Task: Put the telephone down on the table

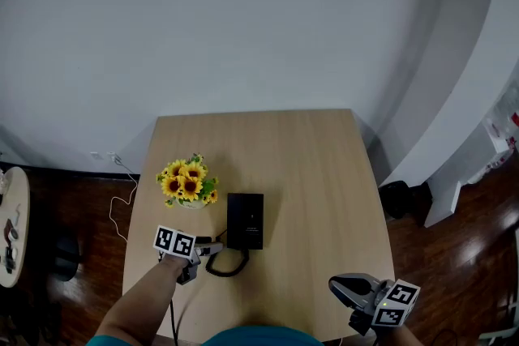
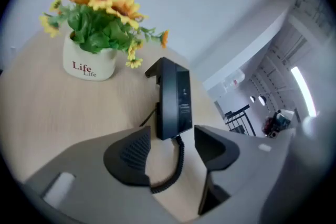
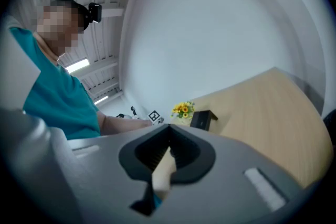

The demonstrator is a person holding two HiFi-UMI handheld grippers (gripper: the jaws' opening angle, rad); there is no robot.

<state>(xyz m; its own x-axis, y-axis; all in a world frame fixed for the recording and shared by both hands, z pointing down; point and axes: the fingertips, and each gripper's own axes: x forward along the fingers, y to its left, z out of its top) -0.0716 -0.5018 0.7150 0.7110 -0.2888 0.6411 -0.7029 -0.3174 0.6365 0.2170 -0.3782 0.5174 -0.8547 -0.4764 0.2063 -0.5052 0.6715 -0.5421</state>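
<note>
Telephone (image 1: 245,220) lies flat on the surface (image 1: 308,166), nearer the near edge than the far one and a bit left of centre. It looks set down already, so the task seems done or all but done.

Left tool (image 2: 173,152) is just off the phone's near end w/ jaws apart. The pads press on nothing. The phone body sits just beyond the tips, not btwn them. The coiled cord (image 2: 176,165) does run through the gap, looping on the surface toward the near edge.

Right tool (image 3: 169,152) hangs by the near right corner, well apart from the phone, w/ jaws closed tip to tip and nothing in them.

Risks from here, as I judge them:
- Cord snag is the main one. If the left tool backs off low, or its jaws close w/ the coil in the gap, the cord could catch on a pad and drag the phone toward the near edge, or tip its end up.
- Sunflower pot (image 1: 189,182) stands just beside the phone, toward the left edge. A sideways swing of the left tool could bump it, and w/ its flowers up top it looks easy to topple.
- Right tool poses little risk unless it sweeps in across the surface.

Safest exit looks like up and clear of the coil w/ jaws kept wide.
</note>
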